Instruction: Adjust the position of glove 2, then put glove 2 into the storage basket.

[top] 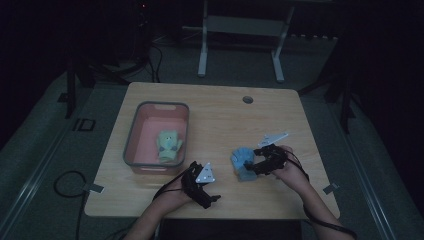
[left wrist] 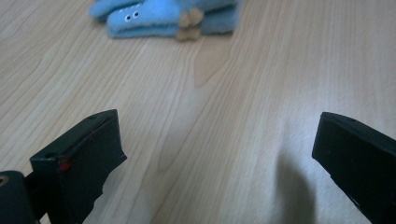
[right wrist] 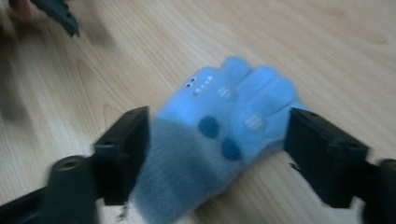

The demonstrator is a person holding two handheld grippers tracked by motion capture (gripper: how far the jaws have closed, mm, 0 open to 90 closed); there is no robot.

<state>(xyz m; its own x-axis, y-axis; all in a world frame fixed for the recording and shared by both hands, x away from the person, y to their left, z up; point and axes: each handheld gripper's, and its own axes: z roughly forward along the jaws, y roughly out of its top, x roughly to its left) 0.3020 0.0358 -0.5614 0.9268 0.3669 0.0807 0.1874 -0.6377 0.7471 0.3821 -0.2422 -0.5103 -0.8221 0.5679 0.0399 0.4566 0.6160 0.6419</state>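
A light blue glove (top: pixel 242 160) with dark blue dots and a grey cuff lies flat on the wooden table (top: pixel 225 120), right of centre. My right gripper (top: pixel 253 167) sits over its cuff end. In the right gripper view the glove (right wrist: pixel 219 126) lies between the wide-apart jaws of that gripper (right wrist: pixel 217 140), which is open and does not press on it. My left gripper (top: pixel 206 184) rests near the front edge, open and empty (left wrist: pixel 215 144), aimed at the glove (left wrist: pixel 163 16) farther off. A green glove (top: pixel 169 146) lies inside the pink basket (top: pixel 131 140).
The pink basket with a grey rim stands at the table's left. A round cable hole (top: pixel 247 99) is near the far edge. The tip of the left gripper (right wrist: pixel 58 11) shows at the top left of the right gripper view.
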